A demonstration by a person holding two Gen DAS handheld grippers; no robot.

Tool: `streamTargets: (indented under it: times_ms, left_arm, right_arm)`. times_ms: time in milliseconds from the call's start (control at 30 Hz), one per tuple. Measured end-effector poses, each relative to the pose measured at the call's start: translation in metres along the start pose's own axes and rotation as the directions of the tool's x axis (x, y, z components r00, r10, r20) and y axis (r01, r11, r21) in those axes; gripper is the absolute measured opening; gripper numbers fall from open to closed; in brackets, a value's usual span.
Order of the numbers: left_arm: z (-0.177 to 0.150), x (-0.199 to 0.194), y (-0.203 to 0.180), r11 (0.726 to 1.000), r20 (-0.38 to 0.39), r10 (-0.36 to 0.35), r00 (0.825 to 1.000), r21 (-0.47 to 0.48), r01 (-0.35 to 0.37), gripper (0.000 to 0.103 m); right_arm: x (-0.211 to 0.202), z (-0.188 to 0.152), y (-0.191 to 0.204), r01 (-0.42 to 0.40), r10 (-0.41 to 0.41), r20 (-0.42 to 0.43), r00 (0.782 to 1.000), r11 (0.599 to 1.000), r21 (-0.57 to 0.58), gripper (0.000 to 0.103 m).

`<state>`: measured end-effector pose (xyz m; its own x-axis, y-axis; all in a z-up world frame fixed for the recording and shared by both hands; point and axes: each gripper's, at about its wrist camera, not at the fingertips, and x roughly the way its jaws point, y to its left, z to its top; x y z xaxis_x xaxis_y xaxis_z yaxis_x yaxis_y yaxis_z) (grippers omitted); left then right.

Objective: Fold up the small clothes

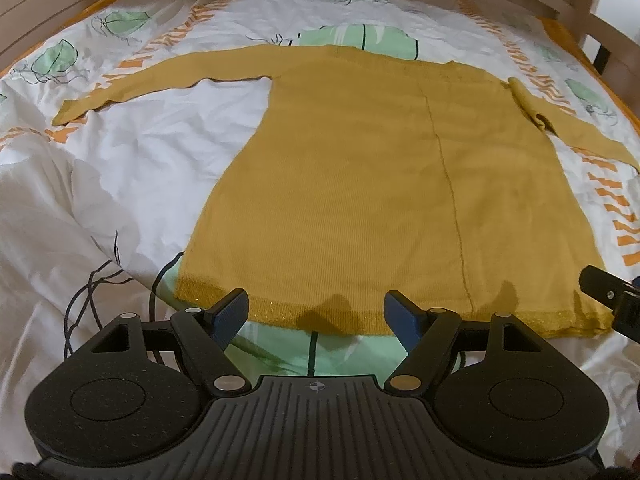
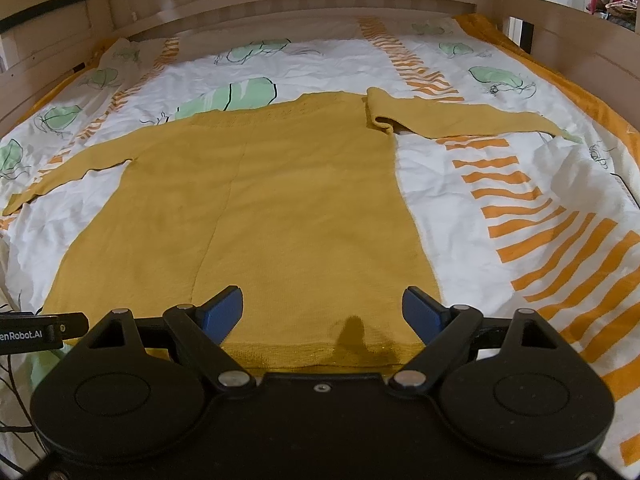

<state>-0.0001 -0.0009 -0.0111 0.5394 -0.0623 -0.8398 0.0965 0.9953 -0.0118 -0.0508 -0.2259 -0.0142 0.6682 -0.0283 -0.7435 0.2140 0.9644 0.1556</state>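
A mustard sweater [image 1: 360,184] lies flat and spread on a bed sheet [image 1: 132,152] printed with green leaves and orange stripes, its hem nearest both cameras and its neck toward the wooden headboard [image 2: 280,4]. The left gripper [image 1: 314,314] hangs just over the hem, jaws wide apart and holding nothing; its blue pads [image 1: 228,314] straddle the hem's left half, with green print showing below the edge. The right gripper [image 2: 322,314] sits over the hem's right half, also spread wide and empty, its right pad close to the sweater's right lower corner. In the left view a piece of the right gripper shows at the right edge, beside that same corner. The left sleeve [image 1: 156,80] stretches straight out to the side, cuff well clear of the body. The right sleeve [image 2: 460,118] also runs outward, but bunches into a small fold at the shoulder. A long seam or crease [image 1: 444,176] runs from chest to hem. Bare sheet lies open on both sides of the body, wrinkled on the left, flatter on the right. A wooden rail [image 2: 580,56] bounds the bed at the right and far sides. Dark cables [image 1: 88,292] trail on the sheet near the left corner of the hem.
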Motion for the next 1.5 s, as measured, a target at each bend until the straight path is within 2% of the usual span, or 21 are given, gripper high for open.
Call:
streamTargets:
  times_ms: [800, 1200, 1500]
  left_arm:
    - [0.017, 0.011, 0.005, 0.999, -0.034, -0.025, 0.999, -0.036, 0.023, 0.074]
    - [0.058, 0.023, 0.009, 0.999, 0.002, -0.029, 1.000, -0.037, 0.029, 0.074]
    - [0.111, 0.042, 0.006, 0.999, 0.041, -0.039, 0.998, -0.010, 0.039, 0.074]
  right_arm:
    - [0.017, 0.012, 0.001, -0.040, 0.040, -0.048, 0.998, 0.999, 0.010, 0.088]
    - [0.039, 0.036, -0.006, -0.057, 0.058, -0.073, 0.996, 0.998, 0.016, 0.088]
    - [0.065, 0.076, -0.025, -0.029, 0.028, -0.073, 0.997, 1.000, -0.002, 0.088]
